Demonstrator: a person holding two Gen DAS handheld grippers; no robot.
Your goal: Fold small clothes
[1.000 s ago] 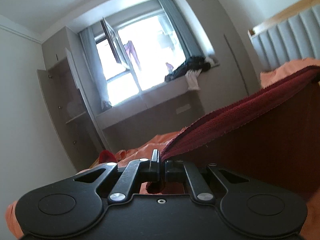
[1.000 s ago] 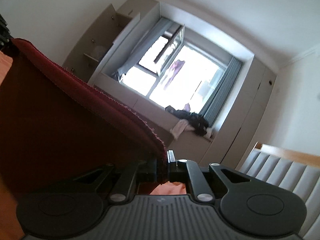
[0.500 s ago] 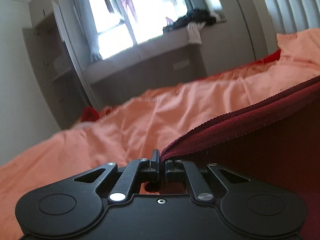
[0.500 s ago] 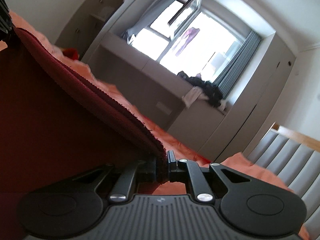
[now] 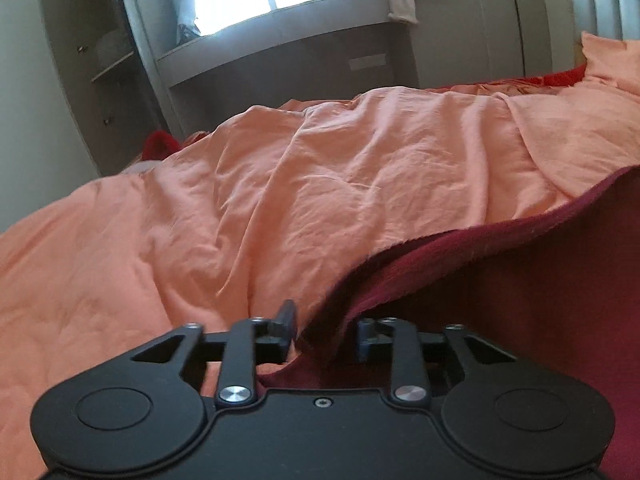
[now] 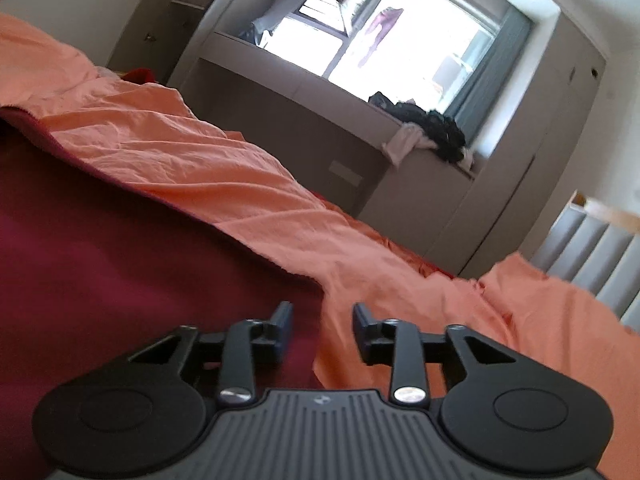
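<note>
The dark red cloth lies on the bed's orange cover; its far side runs out of both frames, so its full shape cannot be made out. Left tool: jaws have just been opening, now partly apart, with a cloth corner loose between them. Right tool: jaws likewise just opened, cloth edge between them, unpressed.

A rumpled orange duvet covers the bed. At 12 o'clock beyond it runs a grey window seat under a bright window, with dark clothes heaped on it. Open shelves stand at 10 o'clock, a padded headboard at 3 o'clock.
</note>
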